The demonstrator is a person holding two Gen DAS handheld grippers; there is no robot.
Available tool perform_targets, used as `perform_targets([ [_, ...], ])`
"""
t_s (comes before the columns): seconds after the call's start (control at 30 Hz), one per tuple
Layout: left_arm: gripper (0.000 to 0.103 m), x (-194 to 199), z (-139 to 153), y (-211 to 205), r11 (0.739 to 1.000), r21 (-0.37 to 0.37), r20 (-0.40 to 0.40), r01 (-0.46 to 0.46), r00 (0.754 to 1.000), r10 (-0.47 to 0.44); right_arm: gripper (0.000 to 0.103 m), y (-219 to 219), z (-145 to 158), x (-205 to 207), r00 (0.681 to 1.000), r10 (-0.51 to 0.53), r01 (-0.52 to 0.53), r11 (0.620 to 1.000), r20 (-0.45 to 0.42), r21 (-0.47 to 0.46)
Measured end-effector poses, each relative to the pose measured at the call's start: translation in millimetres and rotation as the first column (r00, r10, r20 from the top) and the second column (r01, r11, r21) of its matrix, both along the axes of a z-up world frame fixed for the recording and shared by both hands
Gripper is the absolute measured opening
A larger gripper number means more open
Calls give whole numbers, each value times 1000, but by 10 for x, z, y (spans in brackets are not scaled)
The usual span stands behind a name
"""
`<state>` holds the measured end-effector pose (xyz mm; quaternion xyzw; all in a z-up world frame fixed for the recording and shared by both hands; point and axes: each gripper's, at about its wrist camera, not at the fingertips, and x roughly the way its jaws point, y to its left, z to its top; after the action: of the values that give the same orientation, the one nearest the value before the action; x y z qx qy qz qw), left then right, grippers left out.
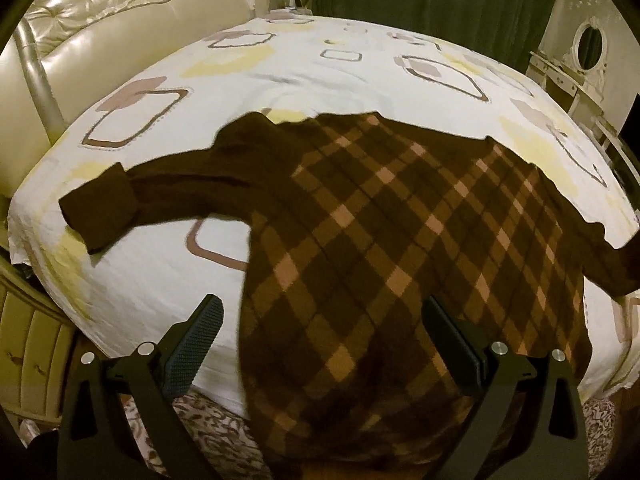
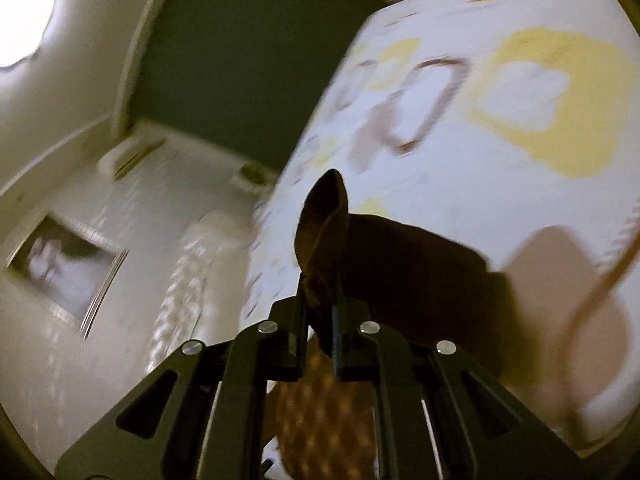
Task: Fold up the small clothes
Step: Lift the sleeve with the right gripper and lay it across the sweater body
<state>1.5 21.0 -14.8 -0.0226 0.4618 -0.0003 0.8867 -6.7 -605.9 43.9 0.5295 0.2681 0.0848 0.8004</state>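
The brown checked sweater [image 1: 400,216] lies lengthwise across the bed [image 1: 160,280], the left claw [image 1: 322,334] spread wide, the right claw [image 2: 320,300] pinching its sleeve [image 2: 324,224].

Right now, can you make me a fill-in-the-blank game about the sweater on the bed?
1. The sweater lies on the ____.
2. The left gripper is ____.
3. The right gripper is shut on the sweater's brown ____.
4. The curtain is dark ____.

Missing words: bed; open; sleeve; green
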Motion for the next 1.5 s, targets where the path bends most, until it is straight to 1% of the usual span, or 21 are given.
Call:
perform_targets([
  [0.03, 99, -10, 28, 42, 1000, 2, 9, -5, 1000, 5, 9, 211, 94, 126, 999, 41, -41, 999, 24, 1],
  [0.07, 99, -19, 54, 89, 1000, 5, 18, -11, 1000, 10, 9, 329, 139, 179, 997, 63, -63, 998, 34, 3],
  [0.13, 99, -29, 94, 172, 1000, 8, 30, -18, 999, 18, 9, 755, 262, 403, 988, 144, -144, 990, 59, 2],
  [0.17, 99, -38, 111, 215, 1000, 9, 35, -22, 999, 21, 9, 902, 289, 475, 983, 172, -172, 985, 64, -3],
  [0.23, 99, -57, 135, 292, 1000, 13, 45, -25, 999, 25, 9, 1387, 330, 697, 965, 255, -253, 967, 69, -32],
  [0.33, 99, -106, 151, 390, 999, 24, 61, -26, 998, 24, 9, 2008, 301, 788, 935, 349, -346, 936, 55, -60],
  [0.37, 99, -132, 152, 432, 999, 34, 70, -28, 997, 26, 9, 2278, 254, 895, 920, 390, -387, 920, 42, -63],
  [0.4, 99, -141, 150, 452, 999, 39, 75, -30, 997, 27, 9, 2457, 234, 905, 910, 414, -411, 909, 33, -68],
  [0.5, 99, -196, 129, 567, 998, 54, 92, -42, 995, 37, 9, 3093, 87, 1035, 867, 498, -497, 862, -15, -102],
  [0.57, 99, -212, 88, 655, 999, 23, 90, -41, 995, 39, 9, 3463, -13, 1088, 840, 540, -542, 830, -54, -135],
  [0.67, 99, -211, 11, 782, 998, -21, 68, -60, 996, 61, 9, 4054, -257, 1144, 785, 607, -619, 767, -123, -167],
  [0.8, 99, -206, -61, 875, 996, -52, 52, -71, 996, 74, 9, 4599, -531, 1126, 729, 652, -685, 696, -209, -215],
  [0.9, 99, -201, -114, 906, 996, -54, 46, -68, 996, 71, 9, 4882, -720, 1154, 705, 657, -710, 657, -267, -254],
  [0.97, 99, -202, -132, 903, 996, -55, 43, -67, 997, 69, 9, 5053, -824, 1158, 694, 659, -720, 640, -290, -267],
  [1.07, 99, -200, -151, 912, 995, -72, 37, -70, 997, 72, 9, 5274, -955, 1140, 671, 667, -742, 600, -325, -300],
  [1.27, 99, -194, -154, 915, 994, -83, 36, -70, 997, 73, 9, 5440, -1145, 1126, 646, 669, -763, 571, -367, -303],
  [1.37, 99, -191, -152, 912, 994, -83, 37, -71, 997, 75, 11, 5512, -1242, 1095, 622, 680, -783, 548, -387, -295],
  [1.4, 99, -185, -156, 915, 994, -83, 36, -72, 997, 75, 15, 5525, -1259, 1078, 614, 688, -789, 541, -387, -290],
  [1.5, 99, -181, -163, 904, 994, -84, 30, -71, 997, 74, 25, 5548, -1281, 1047, 593, 721, -805, 539, -358, -248],
])
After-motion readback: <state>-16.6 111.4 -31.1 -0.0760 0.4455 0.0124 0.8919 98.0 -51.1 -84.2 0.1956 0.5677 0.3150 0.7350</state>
